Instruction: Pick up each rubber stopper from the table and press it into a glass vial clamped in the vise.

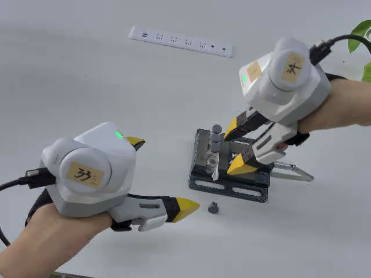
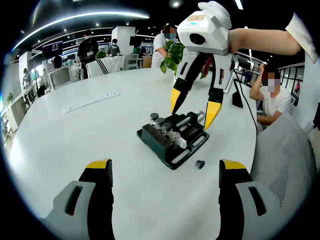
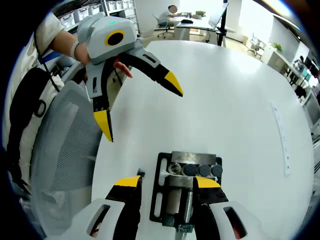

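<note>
Left tool (image 1: 162, 174): jaws wide apart, empty, above the surface (image 1: 87, 87).
Right tool (image 1: 233, 149): jaws apart, empty, over the vise (image 1: 232, 186).
Rubber stopper (image 1: 213, 207): loose on surface, just beside vise.
Glass vials (image 1: 215, 139): clamped in vise, three stoppered.

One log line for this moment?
left tongs open, near loose stopper | right tongs open, above vise | one vial unstoppered

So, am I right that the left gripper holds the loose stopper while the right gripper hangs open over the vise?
Not quite: the left gripper is open and empty; the stopper lies on the table beside the vise, as the head view shows. The rest stands.
</note>
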A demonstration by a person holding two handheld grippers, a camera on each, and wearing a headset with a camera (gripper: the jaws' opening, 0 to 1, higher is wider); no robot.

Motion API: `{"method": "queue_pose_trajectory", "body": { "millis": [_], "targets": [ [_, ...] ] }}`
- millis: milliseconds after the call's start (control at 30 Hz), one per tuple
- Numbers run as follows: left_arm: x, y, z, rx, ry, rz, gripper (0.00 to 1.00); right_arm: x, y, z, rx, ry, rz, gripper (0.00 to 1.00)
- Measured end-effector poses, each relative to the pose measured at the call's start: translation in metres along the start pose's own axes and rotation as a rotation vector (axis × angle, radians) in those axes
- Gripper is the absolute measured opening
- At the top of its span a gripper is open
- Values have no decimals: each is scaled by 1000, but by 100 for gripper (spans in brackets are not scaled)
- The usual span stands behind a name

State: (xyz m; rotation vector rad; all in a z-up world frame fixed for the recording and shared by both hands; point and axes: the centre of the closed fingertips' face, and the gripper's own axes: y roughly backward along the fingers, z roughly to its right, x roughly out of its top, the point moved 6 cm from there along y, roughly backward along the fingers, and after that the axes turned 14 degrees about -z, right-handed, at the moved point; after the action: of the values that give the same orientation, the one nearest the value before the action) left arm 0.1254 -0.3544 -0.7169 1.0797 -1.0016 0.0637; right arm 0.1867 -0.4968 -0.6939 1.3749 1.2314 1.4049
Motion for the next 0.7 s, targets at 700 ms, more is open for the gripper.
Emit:
{"method": "queue_pose_trajectory", "body": {
  "millis": [700],
  "targets": [
    [11,11,-3,6,-72,14,92,-28,-18,-47,-53,-210,160,68]
  ]
}}
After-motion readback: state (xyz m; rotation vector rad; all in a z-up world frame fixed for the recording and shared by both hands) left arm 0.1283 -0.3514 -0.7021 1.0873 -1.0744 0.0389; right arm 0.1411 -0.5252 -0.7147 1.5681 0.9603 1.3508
